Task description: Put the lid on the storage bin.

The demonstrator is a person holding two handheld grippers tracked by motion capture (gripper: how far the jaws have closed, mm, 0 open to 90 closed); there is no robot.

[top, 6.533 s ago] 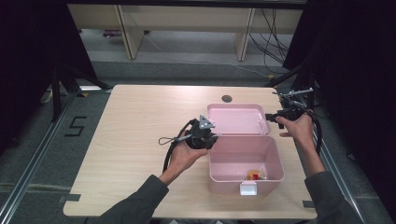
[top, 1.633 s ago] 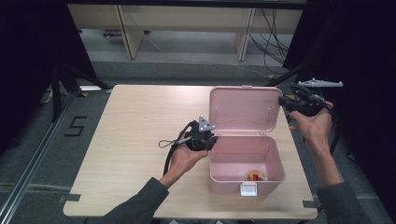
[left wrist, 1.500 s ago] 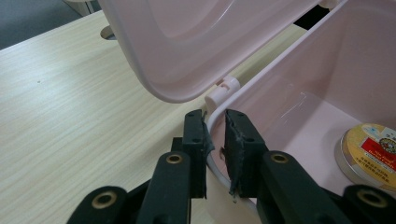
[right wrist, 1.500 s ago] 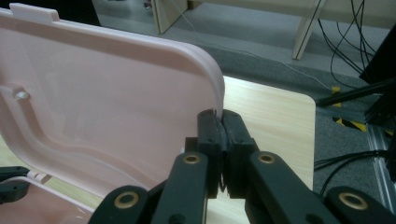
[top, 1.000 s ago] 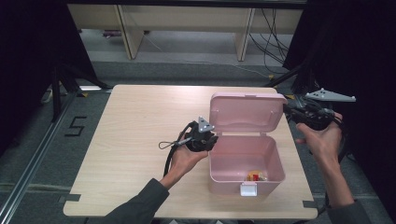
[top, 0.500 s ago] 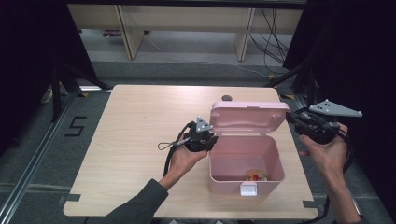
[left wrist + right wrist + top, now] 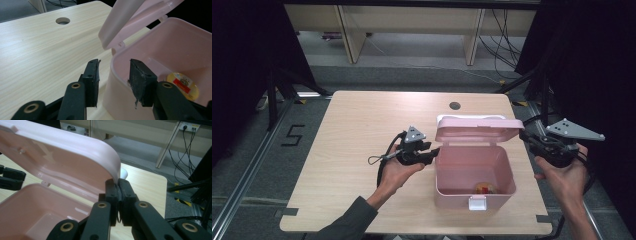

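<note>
High view: a light wooden table [image 7: 362,130] bears a pink box [image 7: 474,172] near its right front edge, the hinged lid [image 7: 477,131] tilted half down over the opening. A round cable hole [image 7: 455,105] lies in the tabletop behind the box. The left gripper [image 7: 432,152] sits at the box's left wall; the right gripper [image 7: 526,137] meets the lid's right end. A small round yellow-and-red object [image 7: 484,187] rests on the box floor.

Left gripper view: the jaws straddle the box's near wall [image 7: 113,82], one pad outside and one inside. They have just been opening; a gap shows between the outer pad and the wall, while the inner pad lies close against it. The round object [image 7: 183,85] appears as a disc with a red label, a detail too small in the high view.

Right gripper view: the jaws are pressed together, pinching the lid's rim [image 7: 115,173]. The lid's glossy underside [image 7: 62,172] screens much of the table beyond.
</note>
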